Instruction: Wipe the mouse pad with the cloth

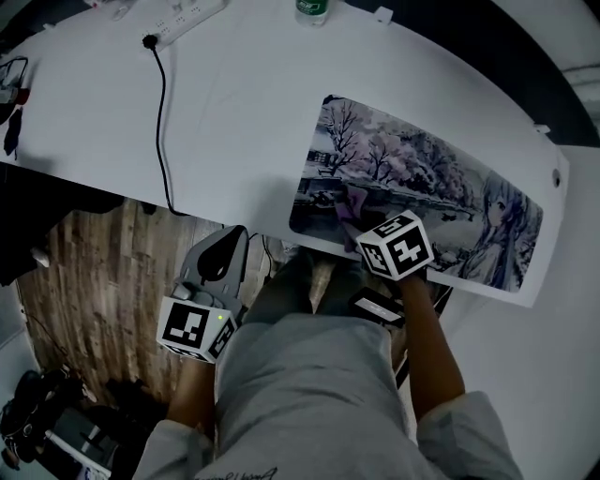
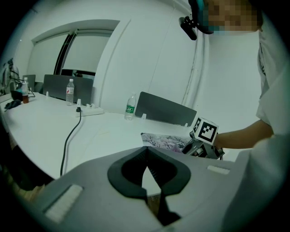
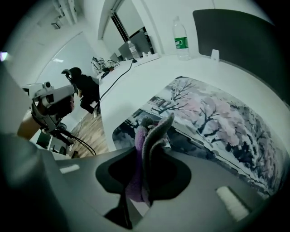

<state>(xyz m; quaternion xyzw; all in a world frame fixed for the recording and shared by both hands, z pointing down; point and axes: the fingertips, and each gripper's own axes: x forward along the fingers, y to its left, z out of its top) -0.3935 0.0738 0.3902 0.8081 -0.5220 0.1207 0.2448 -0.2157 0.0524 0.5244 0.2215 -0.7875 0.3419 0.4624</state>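
Observation:
A long mouse pad (image 1: 422,187) printed with snowy trees and an anime figure lies on the white desk (image 1: 225,103); it also fills the right gripper view (image 3: 217,118). My right gripper (image 1: 352,225) is shut on a purple-grey cloth (image 3: 147,145), which pokes out from between the jaws onto the pad's near left corner (image 1: 345,208). My left gripper (image 1: 225,246) hangs below the desk's front edge, over the wooden floor, its jaws shut with nothing between them (image 2: 146,168). From the left gripper view the right gripper's marker cube (image 2: 204,130) shows over the pad.
A black cable (image 1: 164,122) runs from a white power strip (image 1: 187,21) across the desk and over its front edge. A water bottle (image 1: 311,9) stands at the far edge. Dark equipment (image 1: 56,422) lies on the wooden floor at lower left.

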